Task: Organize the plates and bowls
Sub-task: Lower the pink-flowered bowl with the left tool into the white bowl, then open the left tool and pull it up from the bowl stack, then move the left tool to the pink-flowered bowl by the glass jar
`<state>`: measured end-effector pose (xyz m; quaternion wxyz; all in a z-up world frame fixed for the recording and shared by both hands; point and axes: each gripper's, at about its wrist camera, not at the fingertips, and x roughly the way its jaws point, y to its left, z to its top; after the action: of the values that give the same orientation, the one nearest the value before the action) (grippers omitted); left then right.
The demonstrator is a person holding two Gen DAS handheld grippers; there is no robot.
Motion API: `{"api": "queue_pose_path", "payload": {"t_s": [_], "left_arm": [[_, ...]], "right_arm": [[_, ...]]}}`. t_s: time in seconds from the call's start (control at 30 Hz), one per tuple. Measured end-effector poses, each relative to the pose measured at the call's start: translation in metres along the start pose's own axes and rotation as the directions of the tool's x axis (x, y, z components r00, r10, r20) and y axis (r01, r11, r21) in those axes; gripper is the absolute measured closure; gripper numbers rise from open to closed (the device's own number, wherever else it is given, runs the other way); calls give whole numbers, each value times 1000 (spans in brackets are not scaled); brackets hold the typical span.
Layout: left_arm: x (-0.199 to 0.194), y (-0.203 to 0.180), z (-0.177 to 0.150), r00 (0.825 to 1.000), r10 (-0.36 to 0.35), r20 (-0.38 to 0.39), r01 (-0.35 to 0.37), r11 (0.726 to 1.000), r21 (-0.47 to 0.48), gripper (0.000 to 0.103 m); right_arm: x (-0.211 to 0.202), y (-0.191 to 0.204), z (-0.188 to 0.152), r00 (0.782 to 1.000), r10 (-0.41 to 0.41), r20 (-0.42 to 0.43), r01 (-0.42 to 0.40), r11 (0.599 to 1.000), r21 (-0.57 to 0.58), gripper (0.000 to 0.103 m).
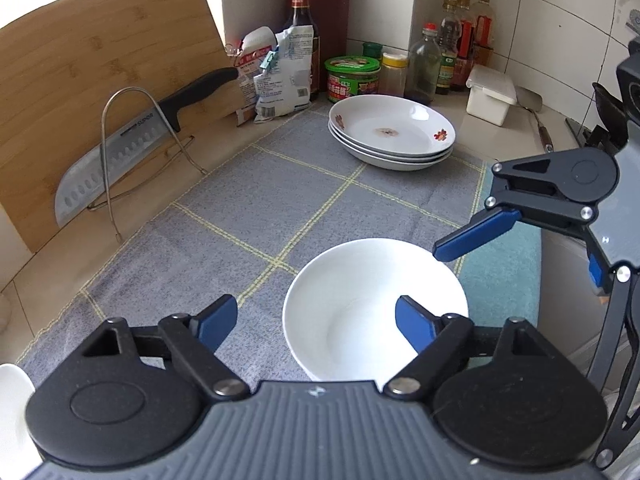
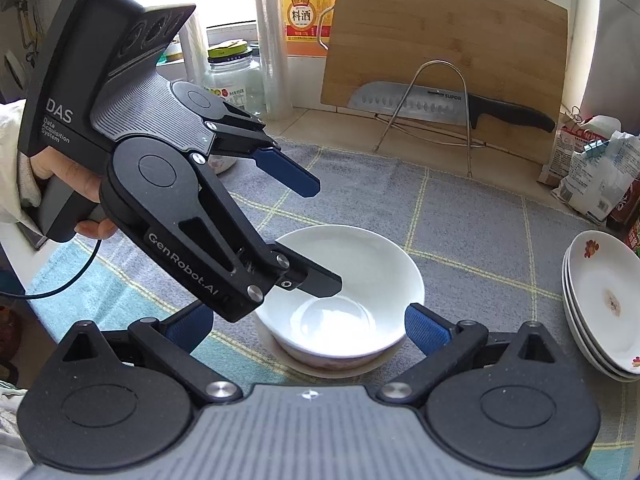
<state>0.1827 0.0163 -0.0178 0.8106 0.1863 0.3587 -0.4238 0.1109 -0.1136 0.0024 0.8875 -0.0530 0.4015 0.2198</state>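
Note:
A white bowl (image 1: pixel 372 308) (image 2: pixel 352 280) sits on the grey checked mat, seemingly nested on another bowl or saucer (image 2: pixel 332 364) seen under it in the right wrist view. My left gripper (image 1: pixel 316 320) (image 2: pixel 316 232) is open, one finger over the bowl's inside, the other outside its rim. My right gripper (image 2: pixel 308 330) (image 1: pixel 516 260) is open and empty, just beside the bowl. A stack of three white flowered plates (image 1: pixel 392 132) (image 2: pixel 604 304) stands farther along the mat.
A wooden cutting board (image 1: pixel 92 80) leans on the wall with a cleaver (image 1: pixel 132 152) in a wire rack. Sauce bottles, jars, bags (image 1: pixel 280 72) and a white box (image 1: pixel 490 94) crowd the corner. Another white dish edge (image 1: pixel 12 400) shows at the left.

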Motion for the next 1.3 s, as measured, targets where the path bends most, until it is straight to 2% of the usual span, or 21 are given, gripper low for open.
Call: {"api": "queue_pose_path", "payload": {"t_s": [0.13, 0.57, 0.77, 0.87, 0.97, 1.07, 1.2, 1.3], "left_arm": [[-10, -1, -12, 1000, -8, 9, 8, 999, -36, 15], [-9, 1, -32, 999, -30, 14, 31, 993, -114, 15], [-26, 8, -41, 997, 23, 72, -10, 986, -167, 7], [-35, 19, -54, 992, 90, 88, -69, 974, -217, 4], [-42, 31, -69, 982, 168, 84, -139, 951, -276, 2], [-50, 47, -88, 970, 233, 68, -196, 916, -350, 2], [-55, 70, -111, 933, 359, 7, -322, 846, -426, 1], [-55, 88, -125, 903, 426, -54, -401, 792, -461, 2]], "right_arm": [[-2, 10, -4, 1000, 25, -1, -25, 1000, 4, 0], [-1, 15, -9, 999, 32, 13, -32, 999, 31, 0], [-6, 9, -7, 1000, 9, 20, -10, 999, 47, 0], [-8, 8, -2, 1000, -7, 20, 6, 999, 38, 0], [-6, 8, 7, 999, -28, 20, 28, 999, 18, 0], [-1, 11, 17, 999, -37, 13, 37, 999, -7, 0], [12, 20, 37, 999, -43, -8, 42, 997, -60, 0], [22, 29, 54, 999, -46, -22, 43, 993, -108, 0]]}}
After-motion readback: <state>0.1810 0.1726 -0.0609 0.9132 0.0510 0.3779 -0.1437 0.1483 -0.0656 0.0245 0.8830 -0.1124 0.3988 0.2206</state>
